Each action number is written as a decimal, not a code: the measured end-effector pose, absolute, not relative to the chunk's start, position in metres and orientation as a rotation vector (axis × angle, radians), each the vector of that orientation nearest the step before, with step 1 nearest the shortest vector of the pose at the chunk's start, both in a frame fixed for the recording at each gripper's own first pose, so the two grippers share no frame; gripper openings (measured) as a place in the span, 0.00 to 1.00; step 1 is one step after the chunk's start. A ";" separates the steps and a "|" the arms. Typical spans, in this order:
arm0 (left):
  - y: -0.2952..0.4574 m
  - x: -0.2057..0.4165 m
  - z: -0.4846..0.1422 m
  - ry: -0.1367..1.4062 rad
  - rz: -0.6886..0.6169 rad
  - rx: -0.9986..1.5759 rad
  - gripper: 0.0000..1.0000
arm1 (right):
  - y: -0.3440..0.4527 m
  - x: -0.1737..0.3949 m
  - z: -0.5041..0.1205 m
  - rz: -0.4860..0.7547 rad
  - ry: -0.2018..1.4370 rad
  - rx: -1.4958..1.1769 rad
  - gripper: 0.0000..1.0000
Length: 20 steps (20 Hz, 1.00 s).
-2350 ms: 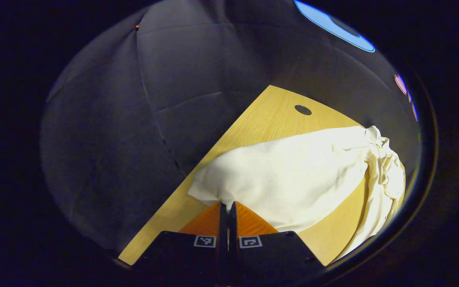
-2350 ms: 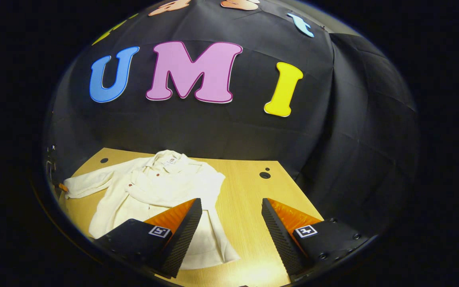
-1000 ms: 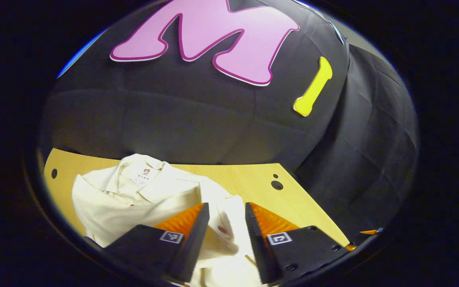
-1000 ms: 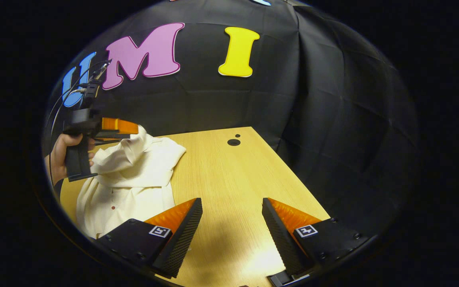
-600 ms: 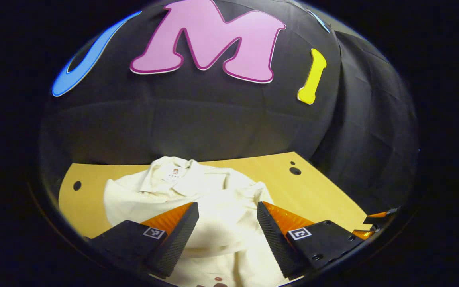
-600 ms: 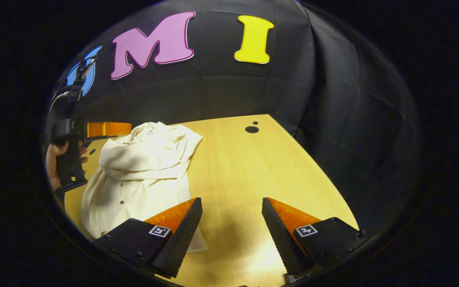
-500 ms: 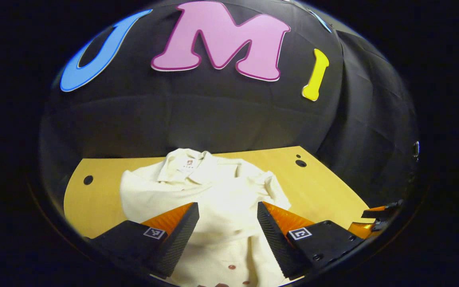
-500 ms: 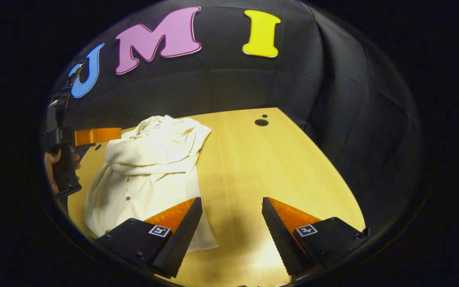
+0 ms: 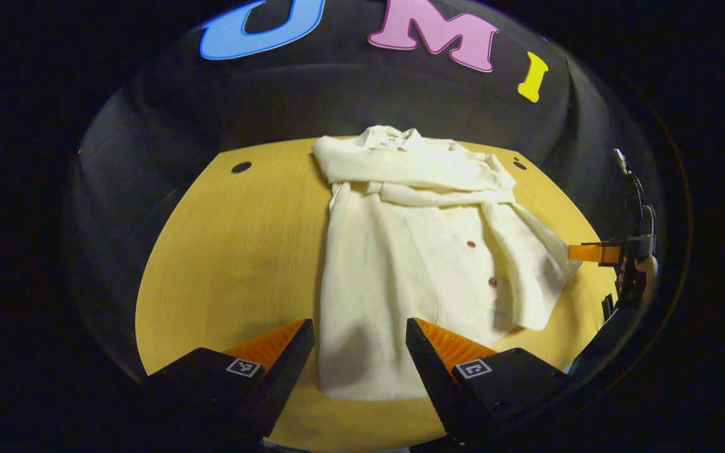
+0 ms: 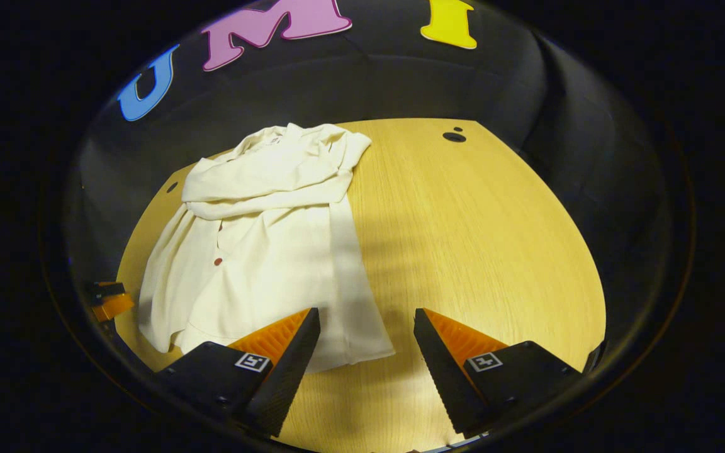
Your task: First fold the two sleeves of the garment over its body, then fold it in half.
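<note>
The cream button-front cloth shirt [image 9: 413, 251] lay at frame centre on the pale wooden table [image 9: 236, 251], sleeves crossed over its chest. Both the left gripper [image 9: 360, 352] and right gripper [image 10: 365, 343] hung spread, empty. Soft, light, limp fabric: the bottom hem corners looked best to pinch.

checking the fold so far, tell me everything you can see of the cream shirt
The cream cloth shirt lies flat on the light wooden table, collar at the far edge, hem nearest the grippers. It has a small neck label and dark red buttons down the front. Both sleeves lie folded across the chest in a rumpled band. One lower front panel flares sideways. Neither gripper touches it.
</note>
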<state>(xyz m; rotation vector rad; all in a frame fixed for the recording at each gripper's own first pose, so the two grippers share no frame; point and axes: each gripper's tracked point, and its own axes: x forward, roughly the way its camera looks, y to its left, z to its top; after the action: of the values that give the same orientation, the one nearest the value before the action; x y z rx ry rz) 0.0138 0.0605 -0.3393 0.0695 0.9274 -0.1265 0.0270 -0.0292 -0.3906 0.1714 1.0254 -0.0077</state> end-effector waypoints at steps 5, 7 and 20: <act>0.068 -0.021 -0.372 1.018 -0.123 0.007 0.95 | -0.019 0.020 -0.408 -0.006 1.066 0.122 0.96; 0.065 -0.021 -0.380 1.033 -0.117 -0.022 0.94 | -0.014 0.018 -0.411 -0.004 1.071 0.117 0.88; 0.028 -0.007 -0.362 1.063 -0.201 -0.137 0.07 | 0.004 0.023 -0.411 0.027 1.072 0.112 0.07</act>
<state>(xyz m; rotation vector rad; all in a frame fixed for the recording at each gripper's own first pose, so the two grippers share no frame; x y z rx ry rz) -0.0070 0.0283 -0.3623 -0.1366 1.0625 -0.2012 0.0225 0.0043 -0.4109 0.1122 1.0719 0.0274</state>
